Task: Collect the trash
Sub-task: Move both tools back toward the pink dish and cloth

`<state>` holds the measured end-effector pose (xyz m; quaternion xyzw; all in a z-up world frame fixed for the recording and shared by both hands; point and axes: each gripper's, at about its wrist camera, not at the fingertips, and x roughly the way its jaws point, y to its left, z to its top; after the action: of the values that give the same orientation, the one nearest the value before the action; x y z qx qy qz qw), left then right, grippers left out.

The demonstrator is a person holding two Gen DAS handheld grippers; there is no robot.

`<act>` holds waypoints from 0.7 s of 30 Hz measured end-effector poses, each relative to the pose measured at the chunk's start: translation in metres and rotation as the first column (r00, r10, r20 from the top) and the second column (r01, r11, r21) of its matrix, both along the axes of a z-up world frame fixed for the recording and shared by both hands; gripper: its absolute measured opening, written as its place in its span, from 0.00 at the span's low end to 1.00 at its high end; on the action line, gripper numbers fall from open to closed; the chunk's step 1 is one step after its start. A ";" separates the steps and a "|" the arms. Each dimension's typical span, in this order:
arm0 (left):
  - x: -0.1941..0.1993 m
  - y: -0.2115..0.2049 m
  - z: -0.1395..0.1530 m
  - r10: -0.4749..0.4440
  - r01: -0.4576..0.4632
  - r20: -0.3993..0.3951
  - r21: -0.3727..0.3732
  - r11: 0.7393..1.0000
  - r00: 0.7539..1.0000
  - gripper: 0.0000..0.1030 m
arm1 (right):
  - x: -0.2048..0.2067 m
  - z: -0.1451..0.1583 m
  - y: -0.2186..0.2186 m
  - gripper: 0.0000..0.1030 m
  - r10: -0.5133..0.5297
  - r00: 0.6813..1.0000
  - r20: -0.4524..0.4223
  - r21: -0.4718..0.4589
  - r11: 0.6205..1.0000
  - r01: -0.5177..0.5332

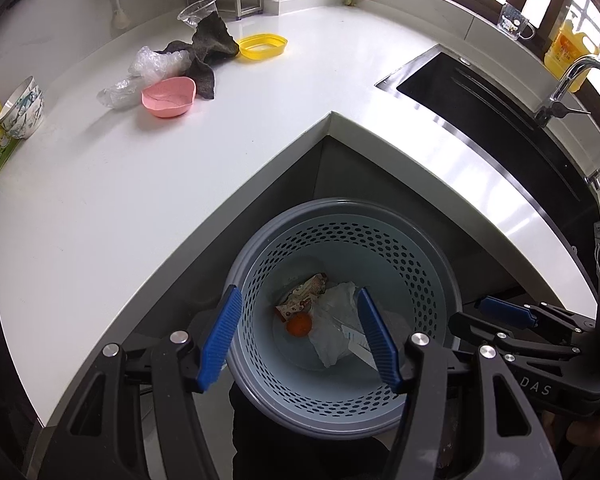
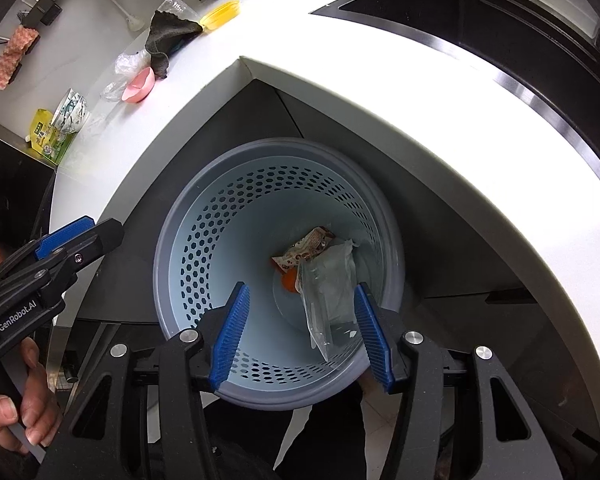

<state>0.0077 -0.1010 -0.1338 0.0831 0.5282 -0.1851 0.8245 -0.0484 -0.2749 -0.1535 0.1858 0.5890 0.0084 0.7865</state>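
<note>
Both of my grippers hang over the perforated blue trash basket, which stands on the floor in the inside corner of the white countertop. My left gripper has its jaws spread with nothing between the pads; below them, on the basket floor, lie a printed snack wrapper, a small orange ball-like thing and crumpled white paper.

My right gripper is also spread, but a clear plastic bag hangs right against its right-hand pad. I cannot tell whether the film has dropped free or is clinging to the ribbed rubber. That is my first worry: if it is stuck and I lift away, I drag the bag back out and may shed it on the floor beside the basket.

More trash waits in the upper left of the left wrist view: crumpled clear plastic beside a pink bowl, touching a dark grey cloth, with a clear plastic cup behind. My second worry is a careless pinch there, which could take the cloth along with the film or nudge the bowl. My two grippers are also close together over the rim, so a hasty swing could knock one against the other or tip the light basket.
</note>
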 end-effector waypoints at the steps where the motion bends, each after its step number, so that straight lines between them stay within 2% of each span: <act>1: 0.000 0.000 0.003 0.000 0.000 0.005 -0.002 1.000 1.000 0.59 | 0.001 0.002 -0.001 0.51 -0.001 1.000 0.005 -0.001 1.000 0.001; 7: -0.003 0.003 0.023 0.002 -0.001 0.043 -0.012 1.000 0.999 0.60 | 0.003 0.013 -0.001 0.51 0.008 1.000 0.026 -0.003 1.000 -0.008; 21: 0.017 0.042 0.066 0.078 -0.073 0.113 -0.047 0.996 0.991 0.77 | 0.030 0.043 0.016 0.53 0.032 0.996 0.083 -0.008 0.999 -0.032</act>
<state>0.0252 -0.0592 -0.0675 0.0559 0.4787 -0.1599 0.8615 -0.0188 -0.2594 -0.1110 0.1732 0.5587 0.0268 0.8106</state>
